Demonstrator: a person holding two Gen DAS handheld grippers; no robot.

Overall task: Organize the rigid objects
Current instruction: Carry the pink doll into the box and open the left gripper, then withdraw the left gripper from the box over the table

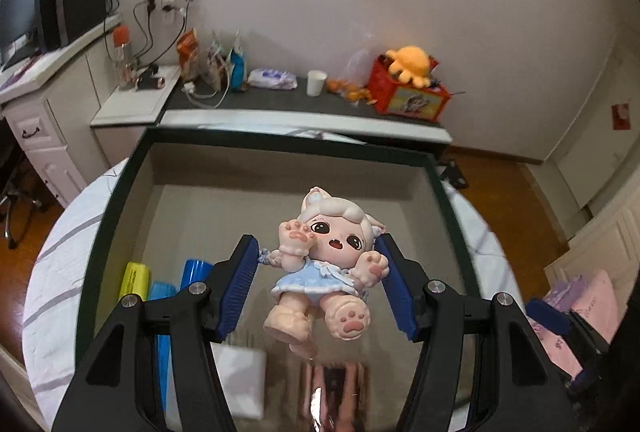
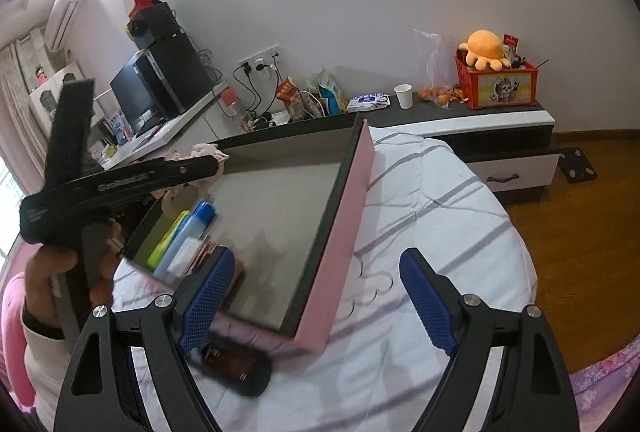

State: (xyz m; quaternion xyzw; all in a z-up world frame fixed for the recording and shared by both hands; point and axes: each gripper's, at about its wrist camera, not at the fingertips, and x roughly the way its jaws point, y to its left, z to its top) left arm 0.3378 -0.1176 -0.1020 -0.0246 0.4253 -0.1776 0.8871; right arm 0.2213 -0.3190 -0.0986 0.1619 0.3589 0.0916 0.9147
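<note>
A cat-eared doll in a pale blue dress (image 1: 320,264) hangs in the air between the blue pads of my left gripper (image 1: 317,239), which is shut on it. Below it lies a pink box with a dark rim (image 1: 280,146) and a grey floor. Along the box's near left side lie a yellow item (image 1: 136,280), a blue bottle (image 1: 196,272), a white block (image 1: 240,380) and a shiny pink item (image 1: 336,388). In the right wrist view the left gripper (image 2: 208,162) holds the doll (image 2: 204,152) over the box (image 2: 340,232). My right gripper (image 2: 317,253) stands open and holds nothing. A dark brown bottle (image 2: 236,368) lies on the bed under its left finger.
The box rests on a bed with a white striped cover (image 2: 440,216). Behind it a low cabinet (image 2: 500,120) carries a red crate with an orange plush (image 2: 486,48), a paper cup (image 2: 403,95) and snack bags. A desk with a monitor (image 2: 132,92) is at the left, wooden floor at the right.
</note>
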